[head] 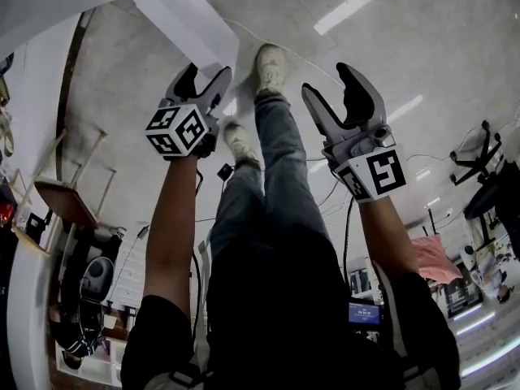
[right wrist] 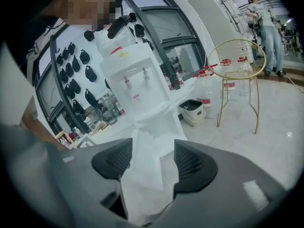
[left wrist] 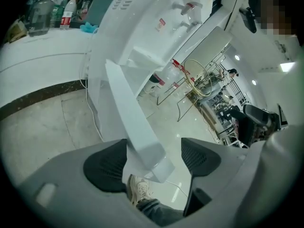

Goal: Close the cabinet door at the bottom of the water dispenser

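Note:
The white water dispenser (left wrist: 156, 27) stands against the wall, and its bottom cabinet door (left wrist: 135, 122) is swung wide open toward me. My left gripper (left wrist: 152, 160) is open, and the door's free lower corner lies between its jaws, close to the left pad (left wrist: 107, 167) and apart from the right one. In the head view the left gripper (head: 205, 78) sits just under the door (head: 191, 23). My right gripper (head: 331, 84) hangs open over the floor to the right, holding nothing. The right gripper view looks at the dispenser (right wrist: 137, 89) and its door (right wrist: 142, 167) past open jaws (right wrist: 152, 163).
My legs and shoes (head: 268, 67) stand between the grippers. A gold wire chair (right wrist: 237, 65), a white bucket (right wrist: 194, 110) and water jugs (right wrist: 209, 91) stand right of the dispenser. A person (right wrist: 263, 27) stands far right. A counter with bottles (left wrist: 42, 13) lies left.

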`<state>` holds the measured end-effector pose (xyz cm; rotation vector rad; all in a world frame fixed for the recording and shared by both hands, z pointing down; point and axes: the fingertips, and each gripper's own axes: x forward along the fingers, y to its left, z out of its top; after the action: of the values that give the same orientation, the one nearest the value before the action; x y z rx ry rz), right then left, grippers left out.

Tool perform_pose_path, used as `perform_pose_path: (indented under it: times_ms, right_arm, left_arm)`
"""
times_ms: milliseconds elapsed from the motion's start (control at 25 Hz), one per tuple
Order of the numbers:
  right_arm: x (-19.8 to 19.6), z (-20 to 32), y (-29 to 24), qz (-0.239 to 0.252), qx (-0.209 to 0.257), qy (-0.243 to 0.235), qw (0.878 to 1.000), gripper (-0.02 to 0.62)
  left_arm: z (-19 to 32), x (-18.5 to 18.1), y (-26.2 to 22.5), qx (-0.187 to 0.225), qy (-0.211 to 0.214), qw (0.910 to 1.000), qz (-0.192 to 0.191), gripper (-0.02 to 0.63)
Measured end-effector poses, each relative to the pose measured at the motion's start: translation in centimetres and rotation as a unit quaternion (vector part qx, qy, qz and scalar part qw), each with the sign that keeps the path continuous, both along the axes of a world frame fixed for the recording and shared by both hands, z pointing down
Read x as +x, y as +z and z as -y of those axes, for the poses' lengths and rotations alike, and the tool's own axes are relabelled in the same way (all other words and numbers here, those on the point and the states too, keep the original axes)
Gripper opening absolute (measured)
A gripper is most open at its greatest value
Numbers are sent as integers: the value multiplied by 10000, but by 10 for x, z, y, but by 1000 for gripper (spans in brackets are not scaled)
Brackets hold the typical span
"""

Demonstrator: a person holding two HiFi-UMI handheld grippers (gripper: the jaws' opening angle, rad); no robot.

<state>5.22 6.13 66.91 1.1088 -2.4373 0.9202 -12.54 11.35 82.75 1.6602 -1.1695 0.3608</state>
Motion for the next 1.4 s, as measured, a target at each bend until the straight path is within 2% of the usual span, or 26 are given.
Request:
perform_pose_path:
  times_ms: [280,440,560,720,760,920,1400]
  right_arm:
    - [25,19,-19,200,121,-28,9997,268]
    - [16,28,-20,143,30,-57,9999,259]
    - [13,38,-27,183,115,-149,9997,256]
    - [12,56,-31,-19,262,-391,9989,253]
    - [14,62,-33,-41,314,-390,9987,252]
    - [21,77,-41,-33,452,-166,9988,252]
    - [27,86,-41,-246,317,373,9985,249]
  left_arm:
    - [20,39,-15,-141,-29,9999,-63,371]
    - [30,34,-14,-236,-171,9993,-231,370]
    - [37,36,-13,-373,-107,9992,-118,361]
    - [50,41,-8,-578,-135,9982,-71,336]
    - [55,42,-9,-573,-129,9983,-66,314]
    - [72,49,-14,-459,133,9989,-21,308]
    - [113,68,-16,-327,702,9967,-252,308]
